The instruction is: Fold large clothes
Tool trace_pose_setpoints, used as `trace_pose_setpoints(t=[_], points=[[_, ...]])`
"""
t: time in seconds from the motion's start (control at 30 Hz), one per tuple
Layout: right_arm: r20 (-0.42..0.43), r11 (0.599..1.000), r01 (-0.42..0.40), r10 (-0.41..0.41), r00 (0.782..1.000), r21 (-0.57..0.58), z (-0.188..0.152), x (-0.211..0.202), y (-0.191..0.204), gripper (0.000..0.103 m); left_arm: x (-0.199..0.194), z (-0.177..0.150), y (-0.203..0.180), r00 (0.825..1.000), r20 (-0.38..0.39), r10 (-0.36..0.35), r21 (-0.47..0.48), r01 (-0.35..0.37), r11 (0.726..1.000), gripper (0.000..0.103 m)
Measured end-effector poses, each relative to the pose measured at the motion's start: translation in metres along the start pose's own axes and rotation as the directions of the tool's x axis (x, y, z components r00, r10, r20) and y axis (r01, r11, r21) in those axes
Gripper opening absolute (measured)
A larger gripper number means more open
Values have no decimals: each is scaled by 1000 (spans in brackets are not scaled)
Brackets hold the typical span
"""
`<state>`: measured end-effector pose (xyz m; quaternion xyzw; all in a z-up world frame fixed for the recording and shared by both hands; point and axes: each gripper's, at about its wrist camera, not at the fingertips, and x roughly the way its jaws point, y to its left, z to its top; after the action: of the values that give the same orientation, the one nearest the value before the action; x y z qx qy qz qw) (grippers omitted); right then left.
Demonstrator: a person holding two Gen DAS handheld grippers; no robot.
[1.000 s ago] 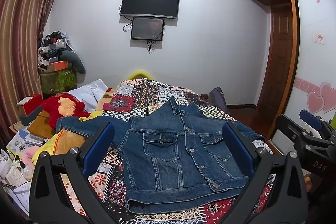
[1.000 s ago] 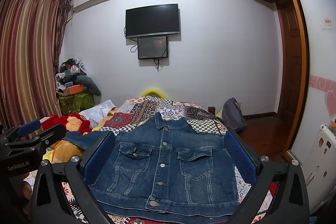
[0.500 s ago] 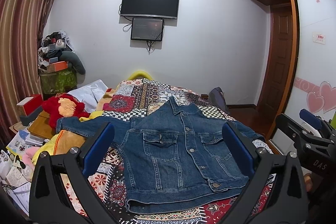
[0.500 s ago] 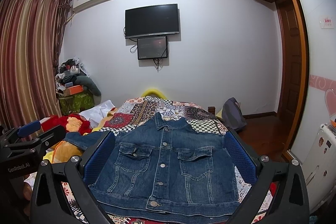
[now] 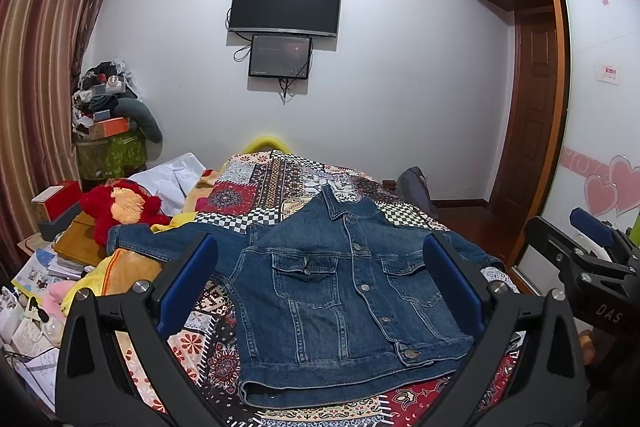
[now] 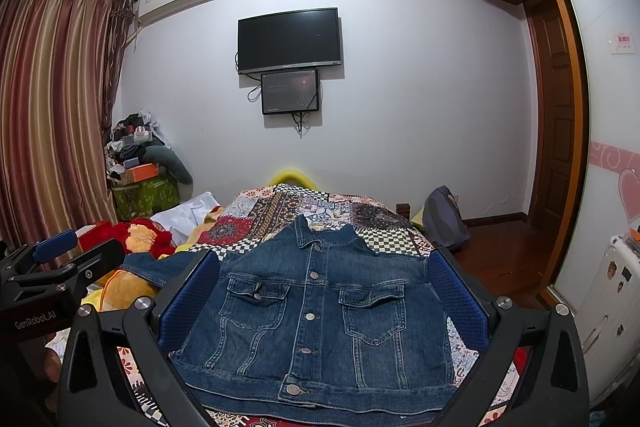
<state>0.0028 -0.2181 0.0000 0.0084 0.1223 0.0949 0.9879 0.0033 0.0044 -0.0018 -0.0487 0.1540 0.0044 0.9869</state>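
Denim, dark blue: the jacket (image 5: 344, 291) lies buttoned and front-up on the patchwork bedspread (image 5: 280, 179), hem at the near edge of the bed, collar toward the far wall. One sleeve (image 5: 160, 243) stretches toward the left edge of the bed, over a yellow-orange cushion (image 5: 128, 267) and next to a red plush toy (image 5: 120, 207). Beyond these, papers and boxes (image 5: 44, 267) crowd the left side.

Both tools hang above the near edge, touching no cloth. The left gripper (image 5: 320, 291) has its blue pads spread wide, the jacket showing between them; the right gripper (image 6: 324, 291) is spread just as wide.

From the left wrist, the right gripper shows at the right border, and the jacket's other sleeve (image 5: 476, 251) drapes toward the bed's right edge. From the right wrist, that sleeve hides behind a pad, but a grey backpack (image 6: 444, 219) on the wooden floor and a white suitcase (image 6: 612, 307) beside the wardrobe show plainly. A dark television (image 6: 289, 41) hangs on the far wall.
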Motion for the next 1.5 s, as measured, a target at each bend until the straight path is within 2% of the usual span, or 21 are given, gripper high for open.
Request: trace_pose_setpoints(t=[0.9, 1.1, 1.2, 1.33, 1.4, 1.5], points=[[-32, 1000, 18, -18, 999, 4, -2, 11, 2, 103, 10, -2, 10, 1000, -15, 14, -21, -14, 1000, 103], [-71, 1000, 23, -23, 997, -3, -5, 34, 2, 103, 30, -2, 28, 999, -48, 23, -36, -24, 999, 103], [-92, 999, 30, -34, 995, -45, -3, 54, 6, 103, 53, 2, 46, 996, -73, 56, -38, -59, 998, 103], [-127, 995, 6, -19, 992, -101, -1, 86, 12, 103, 89, 0, 81, 979, -111, 172, -33, -177, 984, 103], [-153, 993, -14, -3, 988, -115, -1, 104, 14, 103, 111, -2, 104, 968, -150, 201, -40, -209, 977, 103], [-196, 988, -57, 28, 980, -144, -5, 133, 20, 103, 150, -11, 142, 943, -233, 238, -38, -253, 967, 103]])
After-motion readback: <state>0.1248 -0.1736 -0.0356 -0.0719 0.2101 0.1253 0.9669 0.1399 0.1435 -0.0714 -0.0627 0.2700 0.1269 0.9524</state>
